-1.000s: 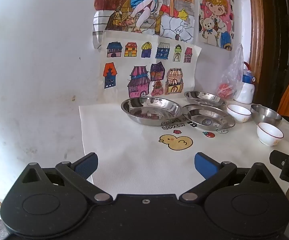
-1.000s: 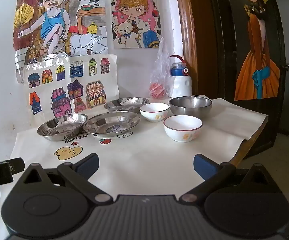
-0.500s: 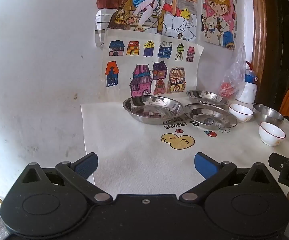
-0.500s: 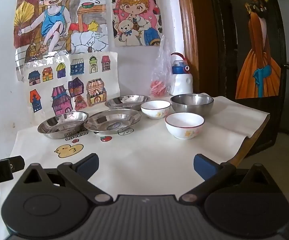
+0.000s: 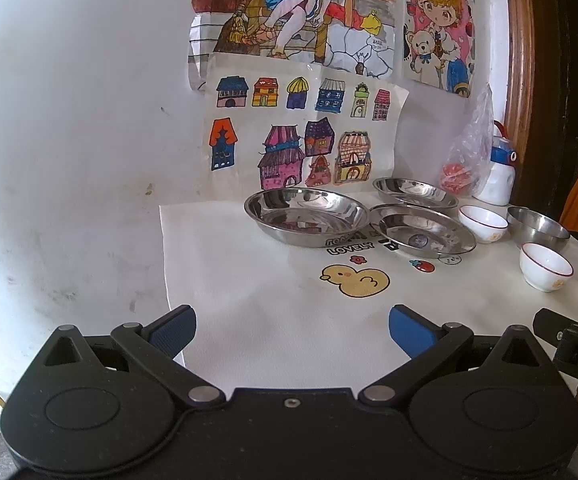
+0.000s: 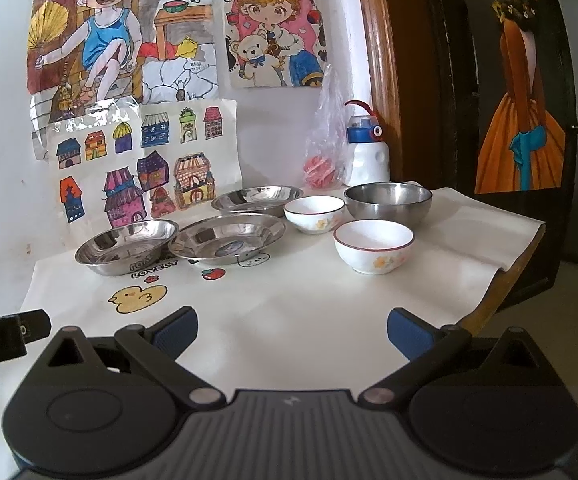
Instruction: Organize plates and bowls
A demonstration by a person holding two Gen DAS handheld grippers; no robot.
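Three steel plates stand on the white tablecloth: a left plate [image 5: 307, 216] [image 6: 127, 245], a middle plate [image 5: 423, 230] [image 6: 227, 237] and a rear plate [image 5: 415, 192] [image 6: 257, 199]. To their right are two white bowls with red rims, a near one [image 6: 373, 244] [image 5: 545, 266] and a far one [image 6: 313, 212] [image 5: 483, 222], plus a steel bowl [image 6: 387, 202] [image 5: 537, 226]. My left gripper [image 5: 292, 326] hangs open over the cloth's front, short of the plates. My right gripper [image 6: 292, 326] is open too, holding nothing, in front of the near white bowl.
Drawings are taped on the white wall behind the dishes. A plastic bag [image 6: 325, 152] and a white bottle with a blue cap [image 6: 367, 152] stand at the back. A dark wooden door frame [image 6: 417, 80] rises on the right. The table edge [image 6: 501, 288] drops off at right.
Both grippers have drifted slightly closer to the dishes and a little upward. Both stay open; no dish has moved.
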